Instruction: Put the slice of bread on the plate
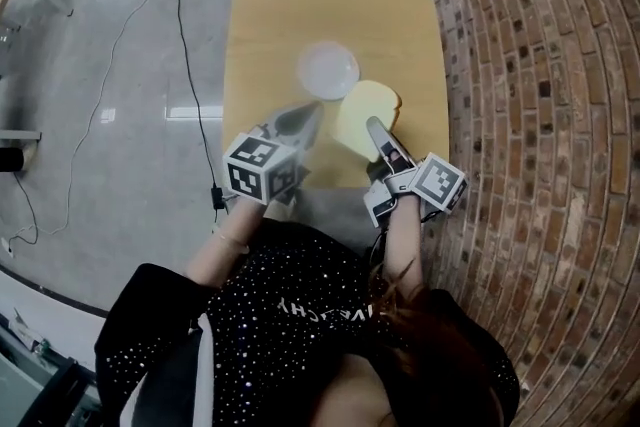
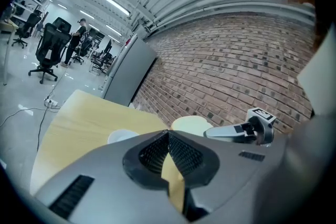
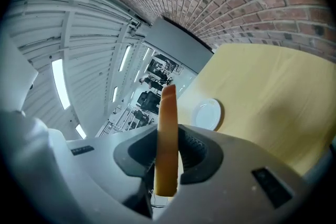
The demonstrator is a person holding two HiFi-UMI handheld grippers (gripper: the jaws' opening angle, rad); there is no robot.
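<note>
A pale yellow slice of bread [image 1: 362, 110] hangs just above the wooden table [image 1: 270, 25], with my right gripper [image 1: 377, 129] shut on its near edge. In the right gripper view the bread [image 3: 168, 128] stands edge-on between the two pads. The white plate [image 1: 327, 70] lies empty on the table just beyond and to the left of the bread; it shows too in the right gripper view [image 3: 206, 114] and the left gripper view [image 2: 122, 136]. My left gripper [image 1: 312, 111] is beside the bread on the left, its jaws together at the tips [image 2: 168, 134] and holding nothing.
A brick wall [image 1: 540, 115] runs along the table's right side. Cables [image 1: 185, 45] trail over the grey floor to the left. Office chairs [image 2: 50, 50] and a grey cabinet [image 2: 126, 73] stand further off.
</note>
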